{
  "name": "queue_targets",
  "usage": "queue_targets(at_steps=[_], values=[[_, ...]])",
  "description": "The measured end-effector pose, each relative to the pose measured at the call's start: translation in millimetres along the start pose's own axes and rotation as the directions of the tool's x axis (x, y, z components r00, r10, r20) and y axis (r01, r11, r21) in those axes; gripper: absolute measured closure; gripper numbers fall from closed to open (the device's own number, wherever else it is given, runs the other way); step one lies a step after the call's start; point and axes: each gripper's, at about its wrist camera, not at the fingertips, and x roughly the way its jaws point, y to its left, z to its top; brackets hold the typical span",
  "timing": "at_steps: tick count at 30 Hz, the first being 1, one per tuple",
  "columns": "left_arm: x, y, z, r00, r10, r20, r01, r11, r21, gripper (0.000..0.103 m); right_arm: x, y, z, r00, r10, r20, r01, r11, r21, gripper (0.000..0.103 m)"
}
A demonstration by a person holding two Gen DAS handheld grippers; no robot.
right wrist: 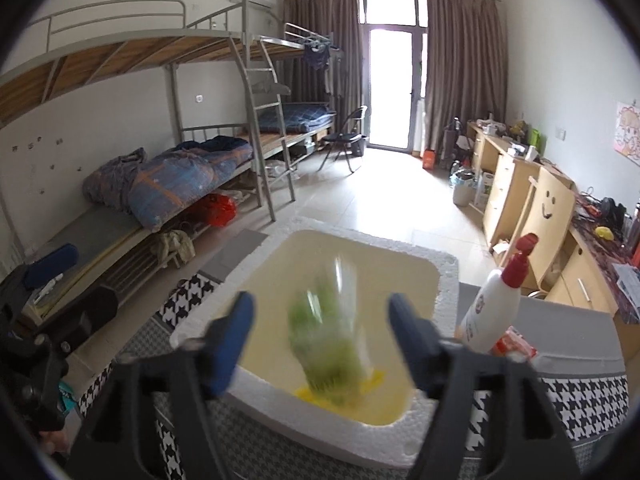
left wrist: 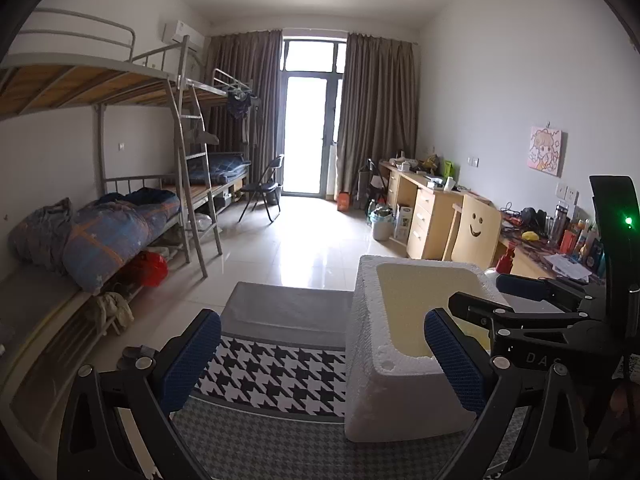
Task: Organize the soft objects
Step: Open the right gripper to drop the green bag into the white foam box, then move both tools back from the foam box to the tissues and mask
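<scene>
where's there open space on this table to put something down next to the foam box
The houndstooth cloth left of the foam box is bare, out to the grey pad behind it. Right of the box is crowded: a white bottle with a red cap and a red packet. Inside the box a blurred green item is dropping.

The foam box (right wrist: 448,276) is white outside, pale yellow within; the blurred soft object (right wrist: 328,344) is green. Black-and-white houndstooth cloth (left wrist: 276,372) covers the surface. The bottle (right wrist: 494,308) is white with a red cap.

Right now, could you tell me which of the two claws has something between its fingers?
The right claw: a blurred green object sits between its open fingers over the foam box. The left claw is empty.
</scene>
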Motion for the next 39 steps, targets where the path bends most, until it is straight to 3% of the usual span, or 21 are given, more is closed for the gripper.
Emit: queue_targets(at_steps=[10,18,32,39], values=[[-16.2,-6.2,-2.9,1.0,0.001,0.003,-0.001,1.0,0.008,0.001,-33.1,-2.5,-6.6,0.998,-0.023,0.062,0.022,1.0,0.008,0.024],[-37.7,-16.3,-6.4,0.999,-0.026,0.024,0.025,0.999,0.024,0.001,-70.4,-6.5,-13.3,0.988,-0.03,0.149,0.029,1.0,0.011,0.009],[-71.2,-42.4,-20.7,0.995,-0.083,0.046,0.081,0.996,0.047,0.001,-122.1,-16.1,-38.2,0.974,-0.044,0.22,0.033,0.998,0.052,0.009],[-90.9,-55.0,-35.5,0.992,-0.071,0.101,0.062,0.995,0.081,0.001,-142.0,-23.3,-61.0,0.965,-0.051,0.259,0.038,0.998,0.053,0.008]])
